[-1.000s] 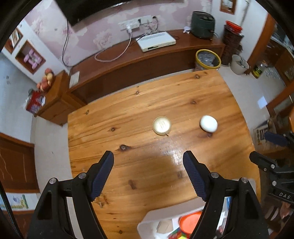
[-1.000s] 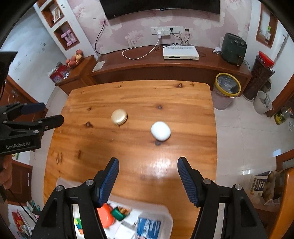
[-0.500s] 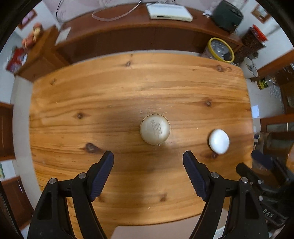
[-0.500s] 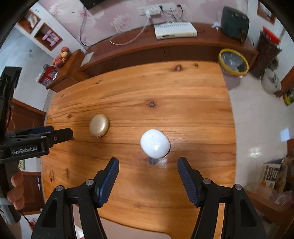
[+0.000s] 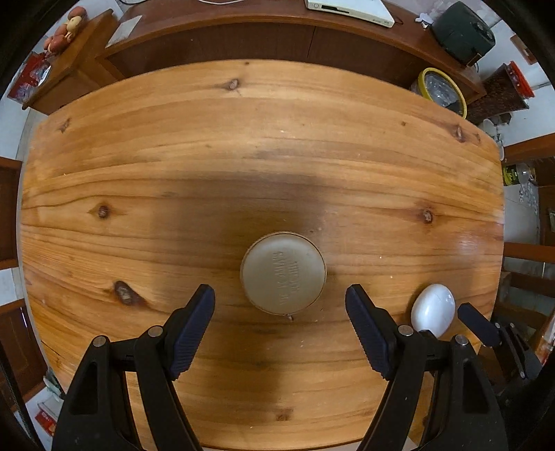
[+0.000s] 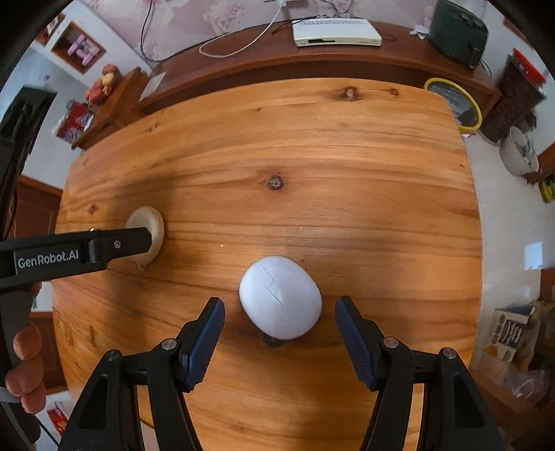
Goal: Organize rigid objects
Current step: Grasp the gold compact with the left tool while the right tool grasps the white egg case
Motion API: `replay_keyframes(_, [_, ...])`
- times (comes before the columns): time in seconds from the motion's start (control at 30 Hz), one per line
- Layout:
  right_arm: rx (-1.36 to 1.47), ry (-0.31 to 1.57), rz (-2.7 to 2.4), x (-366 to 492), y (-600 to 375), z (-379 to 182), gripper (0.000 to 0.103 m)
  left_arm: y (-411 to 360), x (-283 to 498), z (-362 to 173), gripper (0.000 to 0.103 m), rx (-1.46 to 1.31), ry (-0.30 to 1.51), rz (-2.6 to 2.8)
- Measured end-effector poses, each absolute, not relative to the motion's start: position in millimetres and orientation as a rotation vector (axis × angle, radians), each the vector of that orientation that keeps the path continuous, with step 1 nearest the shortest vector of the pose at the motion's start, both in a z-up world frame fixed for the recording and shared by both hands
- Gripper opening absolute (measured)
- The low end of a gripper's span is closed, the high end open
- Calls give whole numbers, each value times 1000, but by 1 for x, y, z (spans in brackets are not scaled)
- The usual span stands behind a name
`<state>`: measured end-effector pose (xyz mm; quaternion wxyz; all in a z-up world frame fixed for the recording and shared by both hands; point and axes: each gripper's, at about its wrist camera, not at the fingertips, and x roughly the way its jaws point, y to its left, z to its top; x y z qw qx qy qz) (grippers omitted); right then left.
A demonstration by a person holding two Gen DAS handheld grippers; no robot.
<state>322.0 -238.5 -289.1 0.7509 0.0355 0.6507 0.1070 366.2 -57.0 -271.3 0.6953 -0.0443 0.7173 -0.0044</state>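
Note:
A round beige tin [image 5: 282, 272] with embossed lettering lies on the wooden table [image 5: 242, 145]. My left gripper [image 5: 280, 305] is open, its jaws just short of the tin on either side. A white egg-shaped case [image 6: 280, 301] lies to the right; it also shows in the left wrist view [image 5: 433, 309]. My right gripper [image 6: 279, 317] is open, its fingertips beside the near half of the case without touching. In the right wrist view the left gripper's arm partly covers the tin [image 6: 147, 229].
A dark wooden sideboard [image 6: 312, 66] stands behind the table's far edge, with a white box [image 6: 334, 33] and a dark appliance [image 6: 458, 29]. A yellow-rimmed bin [image 6: 454, 107] stands by the far right corner. The floor drops off at right.
Both grippers have moved forward and down over the table. The tin and the white case now sit close between their open jaws. The container at the near edge has left view.

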Motion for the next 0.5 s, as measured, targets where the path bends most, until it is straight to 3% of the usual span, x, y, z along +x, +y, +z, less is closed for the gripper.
replay_keyframes(0.23, [-3, 1422, 246, 321, -231, -299, 67, -59, 369, -280, 80, -80, 1605, 24])
replay_keyframes(0.37, [-31, 1394, 237, 318, -229, -297, 54, -55, 368, -285, 80, -79, 1601, 53])
replay_keyframes(0.5, [-38, 1388, 242, 316, -229, -297, 54, -48, 366, -289, 80, -83, 1592, 73])
